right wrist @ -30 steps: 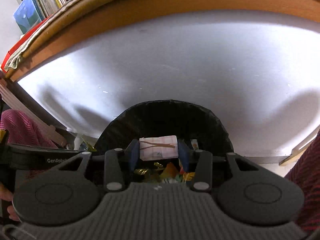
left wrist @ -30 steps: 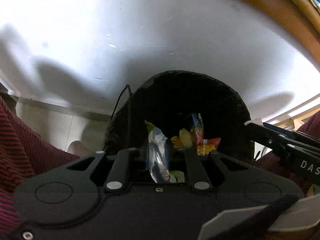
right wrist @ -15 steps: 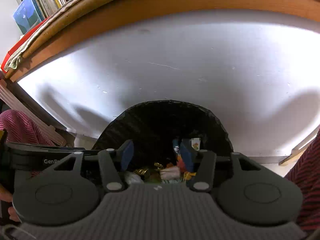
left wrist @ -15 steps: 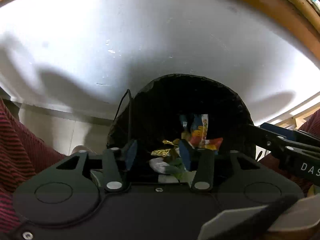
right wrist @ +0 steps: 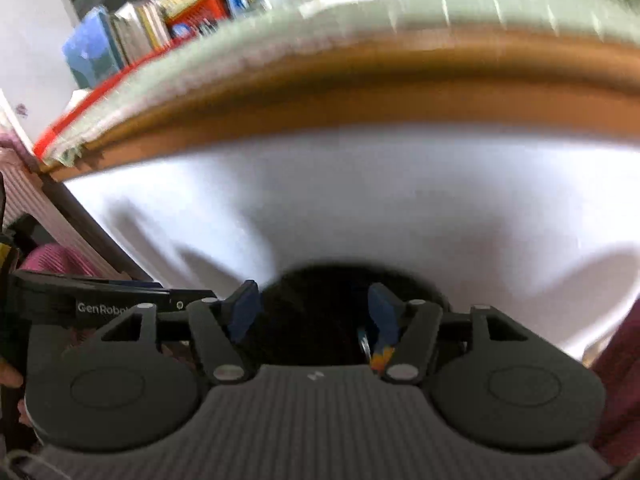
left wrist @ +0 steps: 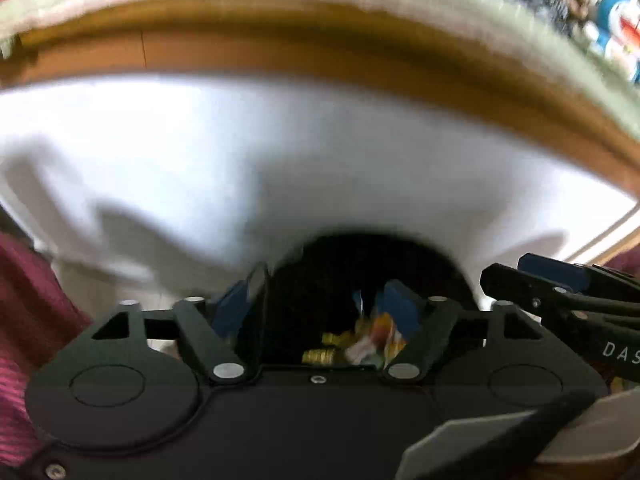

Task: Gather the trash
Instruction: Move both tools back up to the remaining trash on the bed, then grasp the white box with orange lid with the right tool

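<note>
A black trash bin (left wrist: 320,280) stands below a white panel, seen over my left gripper (left wrist: 316,306). Its jaws are opening and hold nothing. Colourful wrappers (left wrist: 360,344) lie inside the bin, gold, orange and white. In the right wrist view the same bin (right wrist: 316,312) shows dark between the blue pads of my right gripper (right wrist: 314,312), whose jaws are also opening with nothing between them. A scrap of wrapper (right wrist: 378,354) peeks out by the right pad. Both views are blurred.
A wooden table edge (left wrist: 320,60) with a greenish cloth (right wrist: 360,4) runs above the white panel (left wrist: 280,168). Books (right wrist: 152,20) stand at the back left. Red striped sleeves (left wrist: 28,320) flank the bin. The right gripper (left wrist: 560,292) shows in the left wrist view.
Both grippers let go: the silver wrapper left the left jaws and the white paper left the right jaws, both into the bin. Both grippers then rose, and the table top came into view.
</note>
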`<state>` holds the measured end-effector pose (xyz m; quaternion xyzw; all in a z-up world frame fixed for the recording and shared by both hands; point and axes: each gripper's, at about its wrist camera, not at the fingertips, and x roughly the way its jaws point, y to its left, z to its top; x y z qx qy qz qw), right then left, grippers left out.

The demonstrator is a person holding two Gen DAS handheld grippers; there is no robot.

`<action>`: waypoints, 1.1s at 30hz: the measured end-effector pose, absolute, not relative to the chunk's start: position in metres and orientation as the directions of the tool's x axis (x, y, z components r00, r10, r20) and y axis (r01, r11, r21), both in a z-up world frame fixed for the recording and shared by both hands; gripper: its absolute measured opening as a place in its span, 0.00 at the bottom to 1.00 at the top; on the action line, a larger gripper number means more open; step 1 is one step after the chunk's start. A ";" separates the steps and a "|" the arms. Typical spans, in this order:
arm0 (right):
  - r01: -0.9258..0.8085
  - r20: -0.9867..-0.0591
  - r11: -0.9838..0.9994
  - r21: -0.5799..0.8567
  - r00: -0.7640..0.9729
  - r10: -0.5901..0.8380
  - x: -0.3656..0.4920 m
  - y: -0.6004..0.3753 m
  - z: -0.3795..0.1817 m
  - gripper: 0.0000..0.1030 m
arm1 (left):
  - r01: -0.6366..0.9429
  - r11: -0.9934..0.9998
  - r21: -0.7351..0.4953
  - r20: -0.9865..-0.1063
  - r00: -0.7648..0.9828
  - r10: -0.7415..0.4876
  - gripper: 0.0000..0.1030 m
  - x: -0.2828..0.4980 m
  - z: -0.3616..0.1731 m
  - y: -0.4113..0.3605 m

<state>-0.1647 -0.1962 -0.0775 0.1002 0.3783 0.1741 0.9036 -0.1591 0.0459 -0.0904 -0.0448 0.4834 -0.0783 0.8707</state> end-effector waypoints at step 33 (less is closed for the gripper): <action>-0.158 -0.528 0.985 0.063 0.832 0.167 -0.007 -0.203 0.015 1.00 | 0.029 0.979 -0.204 -0.595 0.790 -0.148 0.90 -0.005 0.011 0.082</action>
